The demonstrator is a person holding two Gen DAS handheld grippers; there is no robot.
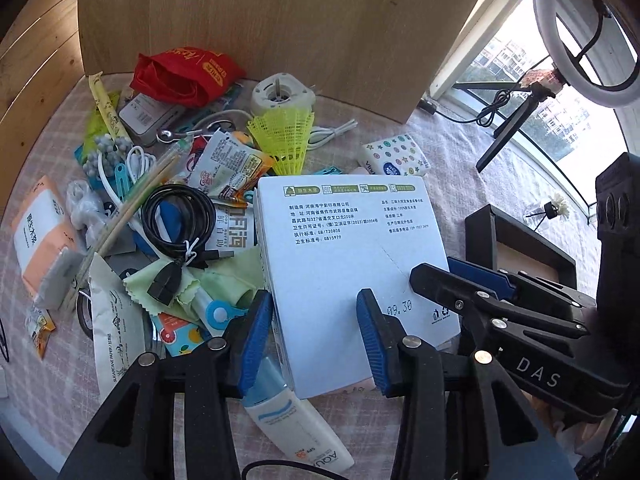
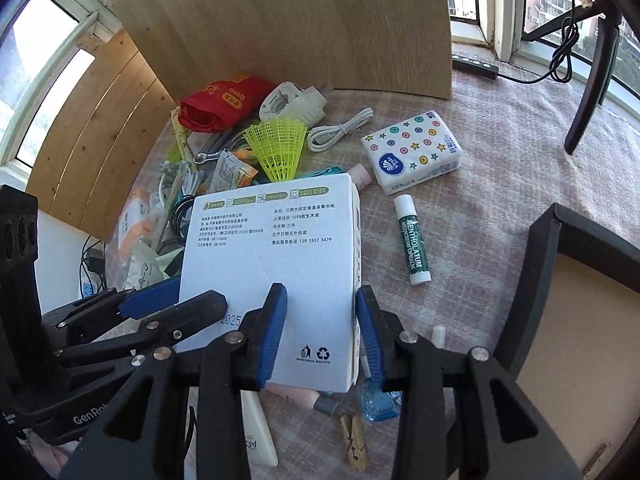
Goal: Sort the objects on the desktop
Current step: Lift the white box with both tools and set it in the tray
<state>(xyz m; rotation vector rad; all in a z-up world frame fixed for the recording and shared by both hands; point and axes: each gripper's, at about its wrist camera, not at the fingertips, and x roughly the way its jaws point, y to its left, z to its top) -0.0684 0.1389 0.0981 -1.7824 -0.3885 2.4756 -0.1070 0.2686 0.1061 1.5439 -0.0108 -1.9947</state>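
Sugarcane paper packet (image 1: 116,320) at the left of the worktop (image 1: 460,152), left gripper (image 1: 316,336) and right gripper (image 2: 320,336) both clamped on the white tissue box (image 2: 280,248) stamped "09.30", held above the clutter, Mentholatum lip balm (image 2: 412,240) at right.

A: White box (image 1: 352,248) — what's it made of?
B: Matt cardboard, smooth, w/ printed text. The cloth on the tabletop (image 2: 500,184) is woven fabric, pale pink check, a bit rough.
A: Gripper fingers (image 1: 252,332)?
B: Blue ribbed pads, prob. rubber or plastic; the arms are matt black plastic w/ shiny metal rivets.
A: Back edge of the tabletop?
B: Wood-grain board (image 1: 280,20), matt. Near it a red bag (image 1: 182,74), cloth-like, crinkled.
A: Rest?
B: Yellow shuttlecock (image 2: 278,148), plastic mesh. Tissue pack (image 2: 412,152), glossy film. Lip balm (image 2: 412,238), smooth plastic. Black cable (image 1: 178,216), glossy. Clothes peg (image 2: 354,442), bare wood.
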